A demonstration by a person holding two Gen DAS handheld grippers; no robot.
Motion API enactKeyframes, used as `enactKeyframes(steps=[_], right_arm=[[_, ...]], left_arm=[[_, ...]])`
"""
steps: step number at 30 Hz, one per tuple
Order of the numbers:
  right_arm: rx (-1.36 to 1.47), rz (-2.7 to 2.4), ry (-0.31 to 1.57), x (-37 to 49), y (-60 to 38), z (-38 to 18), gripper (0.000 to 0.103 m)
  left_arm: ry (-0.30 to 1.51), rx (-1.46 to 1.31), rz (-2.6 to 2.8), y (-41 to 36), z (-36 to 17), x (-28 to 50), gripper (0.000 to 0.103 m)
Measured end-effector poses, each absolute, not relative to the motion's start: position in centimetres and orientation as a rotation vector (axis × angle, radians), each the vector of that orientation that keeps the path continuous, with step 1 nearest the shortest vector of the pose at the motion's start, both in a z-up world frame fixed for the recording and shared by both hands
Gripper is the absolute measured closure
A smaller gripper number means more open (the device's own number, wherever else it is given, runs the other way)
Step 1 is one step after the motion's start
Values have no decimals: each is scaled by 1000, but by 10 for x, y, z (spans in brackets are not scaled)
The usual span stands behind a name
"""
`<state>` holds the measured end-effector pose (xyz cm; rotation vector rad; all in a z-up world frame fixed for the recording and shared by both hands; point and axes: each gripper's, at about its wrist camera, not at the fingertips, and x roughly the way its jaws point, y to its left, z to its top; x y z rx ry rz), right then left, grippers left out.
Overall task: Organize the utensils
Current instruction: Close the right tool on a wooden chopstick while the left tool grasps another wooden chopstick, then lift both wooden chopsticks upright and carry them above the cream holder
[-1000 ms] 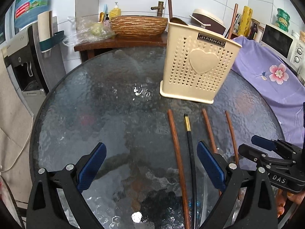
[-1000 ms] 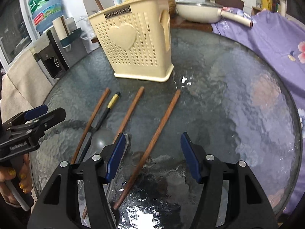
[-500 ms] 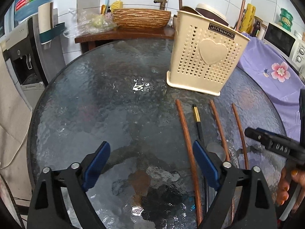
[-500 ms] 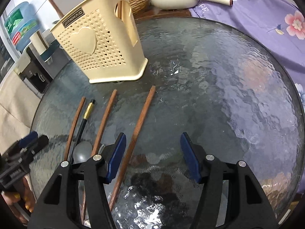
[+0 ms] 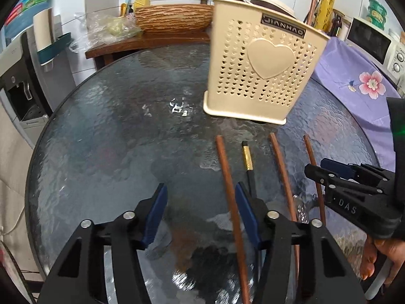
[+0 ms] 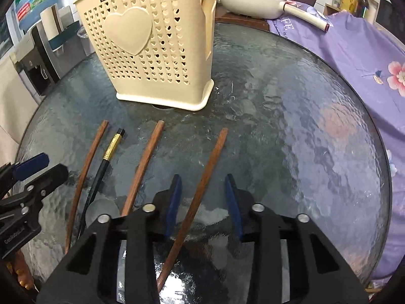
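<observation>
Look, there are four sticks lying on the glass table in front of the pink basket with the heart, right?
Almost. The basket with the heart is cream, not pink; the right wrist view shows it plainly. The rest holds: four sticks, three brown ones and a black one with a gold band, lie on the glass table in front of it.

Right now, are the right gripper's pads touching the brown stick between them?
Apart. The right wrist view shows the closing right gripper straddling the rightmost stick, with glass table visible between the stick and each pad.

Bright, sharp; glare on glass table (image 5: 101, 152); fisheye-bent edges.
</observation>
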<state>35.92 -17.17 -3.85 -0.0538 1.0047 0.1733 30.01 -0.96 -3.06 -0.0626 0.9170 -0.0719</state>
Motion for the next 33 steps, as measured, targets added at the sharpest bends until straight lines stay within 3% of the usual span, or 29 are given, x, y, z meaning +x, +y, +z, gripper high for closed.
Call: enactKeyframes(steps=[12, 17, 21, 24, 33], right_arm=[[-102, 184, 1012, 367, -168, -39, 79], [-108, 193, 1022, 371, -166, -39, 83], [-112, 194, 1030, 375, -160, -38, 91], [-109, 190, 1029, 378, -158, -38, 92], [-87, 191, 1016, 377, -156, -39, 94]], left_arm=[[984, -6, -82, -29, -45, 331, 71], [989, 30, -70, -32, -46, 339, 73], [1002, 50, -68, -38, -45, 347, 84], [1009, 47, -67, -40, -46, 350, 92], [1004, 34, -53, -43, -45, 347, 95]])
